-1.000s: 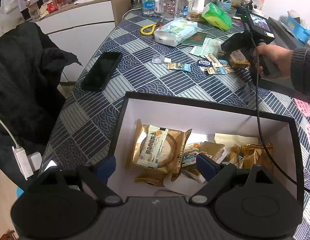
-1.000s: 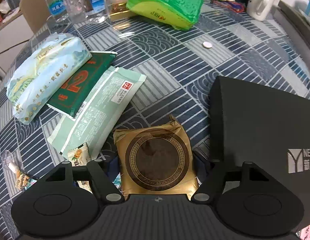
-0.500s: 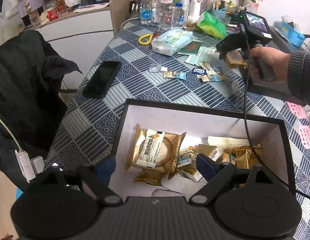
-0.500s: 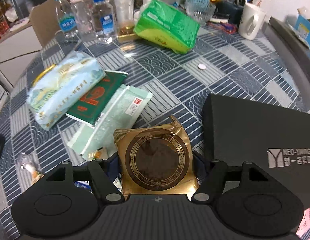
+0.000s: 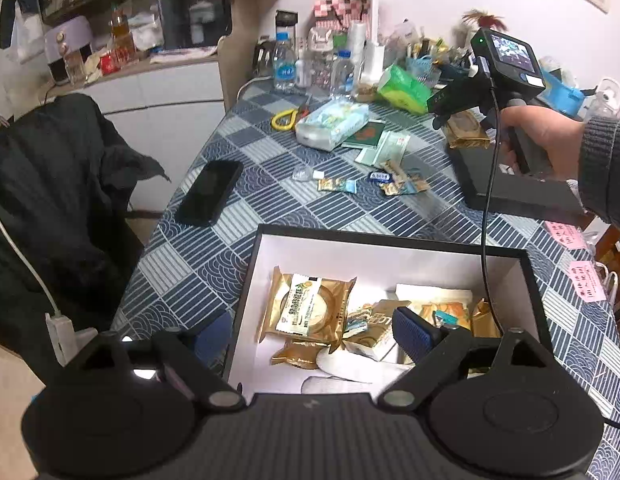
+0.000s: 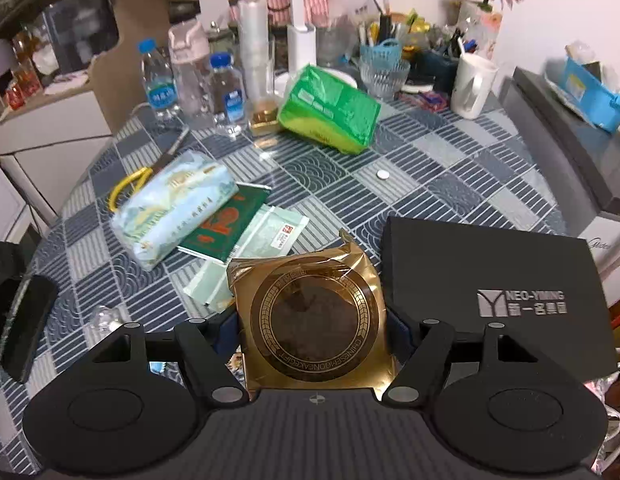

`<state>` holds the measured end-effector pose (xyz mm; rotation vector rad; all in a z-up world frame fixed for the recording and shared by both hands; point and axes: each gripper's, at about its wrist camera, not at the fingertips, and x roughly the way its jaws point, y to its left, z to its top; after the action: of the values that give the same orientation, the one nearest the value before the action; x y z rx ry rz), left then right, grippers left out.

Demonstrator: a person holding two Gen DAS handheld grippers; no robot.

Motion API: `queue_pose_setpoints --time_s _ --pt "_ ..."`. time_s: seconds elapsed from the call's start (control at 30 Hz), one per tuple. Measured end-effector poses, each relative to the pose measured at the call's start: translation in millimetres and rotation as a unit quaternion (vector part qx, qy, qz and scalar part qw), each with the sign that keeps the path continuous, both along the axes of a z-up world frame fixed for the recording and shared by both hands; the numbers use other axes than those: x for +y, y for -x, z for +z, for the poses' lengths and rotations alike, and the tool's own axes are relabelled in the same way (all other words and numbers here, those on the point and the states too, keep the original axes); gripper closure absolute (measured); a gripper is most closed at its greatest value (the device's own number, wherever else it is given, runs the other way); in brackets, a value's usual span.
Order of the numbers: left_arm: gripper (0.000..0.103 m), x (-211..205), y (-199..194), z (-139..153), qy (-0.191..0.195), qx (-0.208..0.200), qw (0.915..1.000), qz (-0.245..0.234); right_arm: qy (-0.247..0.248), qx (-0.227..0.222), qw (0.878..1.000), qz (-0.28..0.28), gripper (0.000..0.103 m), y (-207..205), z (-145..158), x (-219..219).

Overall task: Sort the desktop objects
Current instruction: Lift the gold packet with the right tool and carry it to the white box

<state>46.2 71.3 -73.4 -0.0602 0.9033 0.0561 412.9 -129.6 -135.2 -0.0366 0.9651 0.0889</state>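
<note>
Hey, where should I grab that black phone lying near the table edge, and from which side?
Grip the black phone across its two long edges near the middle, coming down from above. It lies flat, face up on the tablecloth, with no snack wrappers touching it, so its narrow width suits the open left hand-held gripper. It looks thin, so probably keep the fingertips low.

I see a table (image 5: 269, 200) covered in a blue and grey patterned cloth. On it lie a black smartphone (image 5: 209, 192), a pale blue tissue pack (image 5: 332, 124), a flat black box lid (image 6: 494, 280), an open white-lined box (image 5: 249, 300), a green plastic pack (image 6: 330, 108) and scattered small wrappers (image 5: 402, 184).
</note>
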Motion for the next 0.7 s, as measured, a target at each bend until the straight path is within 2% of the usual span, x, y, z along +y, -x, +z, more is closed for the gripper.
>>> queue_pose_setpoints --time_s 0.2,0.7 --pt "0.000 -1 16 10 0.009 -0.016 0.9998 -0.007 -0.007 -0.014 1.000 -0.002 0.033 33 23 -5" --pt "0.000 -8 49 31 0.012 -0.057 0.9976 -0.038 -0.019 -0.031 0.999 0.001 0.033 117 53 -18"
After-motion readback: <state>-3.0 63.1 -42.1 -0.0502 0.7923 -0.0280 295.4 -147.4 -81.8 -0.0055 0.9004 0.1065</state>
